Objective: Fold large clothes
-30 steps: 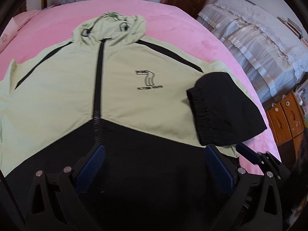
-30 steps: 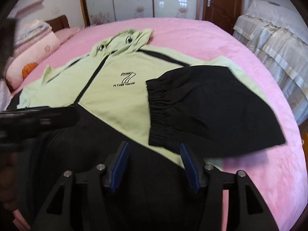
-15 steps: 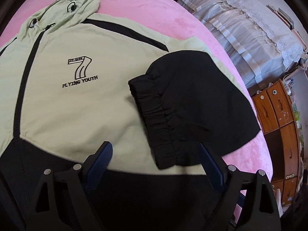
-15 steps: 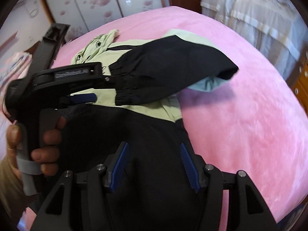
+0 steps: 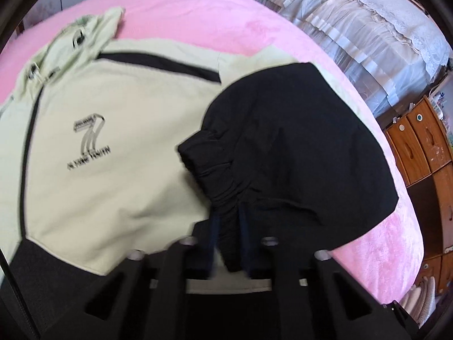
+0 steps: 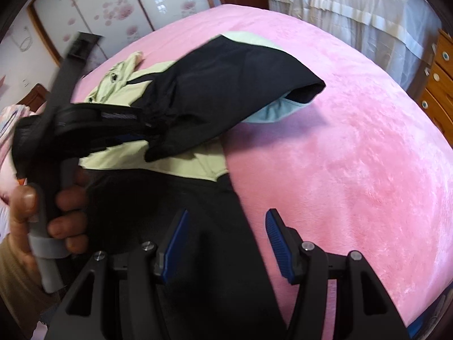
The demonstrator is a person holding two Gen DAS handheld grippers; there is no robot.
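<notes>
jacket [image 5: 113,170] is what you are working on: a pale green and black hooded one, lying front up on the pink bedspread [image 5: 226,22], with its hood [image 5: 90,34] toward the far side of the bed and its black lower part nearest you. the black zip runs down its middle, and a printed "7" logo [image 5: 89,136] sits on the chest; the letters under it are too blurred to read.

your left gripper [image 5: 228,226] has its jaws pressed close together on the gathered cuff of the black sleeve [image 5: 297,155], with a fold of the elastic edge caught between the blue pads [image 5: 215,229]. that sleeve is folded in across the jacket's chest, and from your right wrist camera you can see it lifted off the jacket at the cuff end while its far end sags back to the bed, showing a pale blue lining [image 6: 271,113] underneath.

your right gripper [image 6: 225,232] hovers low over the black hem of the jacket, near its edge beside the bare pink cover, with its jaws spread wide and nothing between them. your left hand [image 6: 42,215] shows in that view, wrapped round the grey handle of the other gripper.

beyond the bed you have a cream frilled cover [image 5: 368,28] over some furniture, a wooden chest of drawers [image 5: 424,141] and a floral wardrobe [image 6: 113,5].
</notes>
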